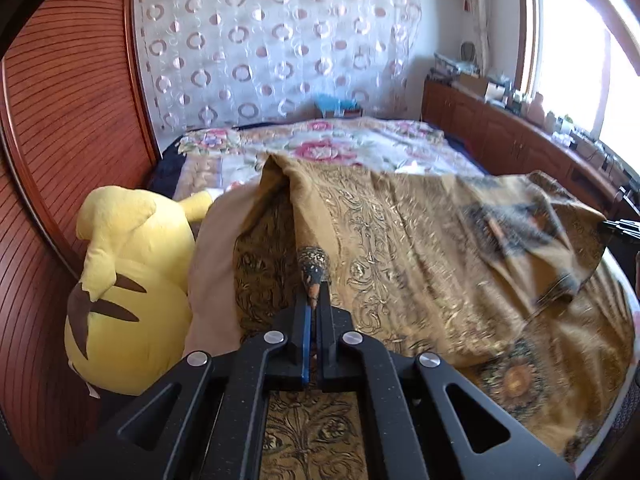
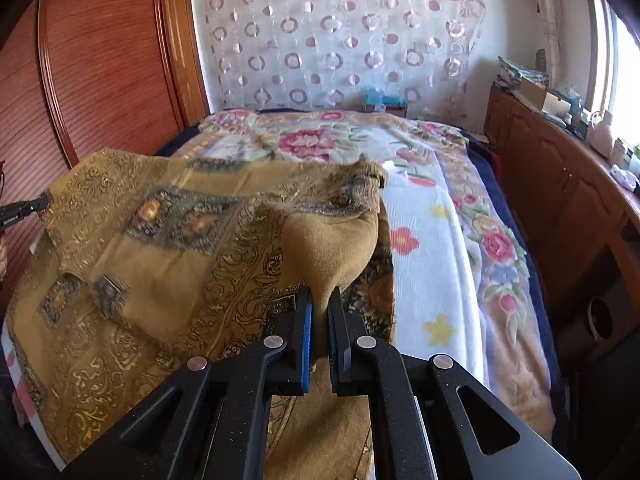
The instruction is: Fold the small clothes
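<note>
A mustard-gold garment with dark ornamental print (image 1: pixel 420 240) lies partly lifted over the near end of the bed. My left gripper (image 1: pixel 315 300) is shut on a bunched edge of it and holds it raised, so the cloth tents upward. My right gripper (image 2: pixel 320 300) is shut on another fold of the same garment (image 2: pixel 180 240), which drapes to the left. Each gripper's tip shows at the edge of the other view: the right one (image 1: pixel 620 226) and the left one (image 2: pixel 28 206).
A yellow plush toy (image 1: pixel 124 280) lies at the left against the red-brown wooden wardrobe (image 1: pixel 68 120). The bed has a floral blanket (image 2: pixel 420 208). A wooden cabinet with clutter (image 2: pixel 560 168) runs along the right under the window. A patterned curtain (image 2: pixel 340 32) hangs behind.
</note>
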Demonstrator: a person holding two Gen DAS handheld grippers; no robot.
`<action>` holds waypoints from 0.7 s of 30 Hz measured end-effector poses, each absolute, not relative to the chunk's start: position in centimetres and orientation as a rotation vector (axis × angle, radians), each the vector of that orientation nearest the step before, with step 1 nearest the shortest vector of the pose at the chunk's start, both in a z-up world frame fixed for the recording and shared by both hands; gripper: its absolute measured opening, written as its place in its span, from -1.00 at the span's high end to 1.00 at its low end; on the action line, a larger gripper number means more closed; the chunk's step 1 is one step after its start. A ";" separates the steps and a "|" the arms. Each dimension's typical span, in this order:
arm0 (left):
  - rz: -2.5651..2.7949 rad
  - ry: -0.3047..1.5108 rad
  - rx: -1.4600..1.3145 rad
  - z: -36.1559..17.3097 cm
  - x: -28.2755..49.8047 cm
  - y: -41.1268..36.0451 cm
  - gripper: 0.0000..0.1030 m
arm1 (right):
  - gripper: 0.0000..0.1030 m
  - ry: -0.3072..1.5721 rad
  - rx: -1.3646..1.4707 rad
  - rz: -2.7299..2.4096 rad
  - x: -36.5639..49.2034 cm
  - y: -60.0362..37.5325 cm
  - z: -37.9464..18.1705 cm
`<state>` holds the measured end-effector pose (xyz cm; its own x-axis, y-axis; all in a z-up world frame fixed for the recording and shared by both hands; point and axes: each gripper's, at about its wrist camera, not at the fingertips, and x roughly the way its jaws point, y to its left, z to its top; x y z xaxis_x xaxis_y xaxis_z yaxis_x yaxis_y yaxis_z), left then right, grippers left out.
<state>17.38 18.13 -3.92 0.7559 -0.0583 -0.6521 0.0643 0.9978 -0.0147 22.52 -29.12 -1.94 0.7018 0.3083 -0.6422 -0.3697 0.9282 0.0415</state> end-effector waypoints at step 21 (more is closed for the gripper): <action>-0.049 0.662 -0.083 -3.6 5.3 18.2 0.96 | 0.88 0.616 -0.034 0.391 12.8 -32.6 -1.8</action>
<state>5.28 18.18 -3.57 0.7880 -0.0721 -0.6115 0.0192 0.9955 -0.0927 12.76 -32.58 -1.83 0.7453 0.3472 -0.5692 -0.3672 0.9263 0.0843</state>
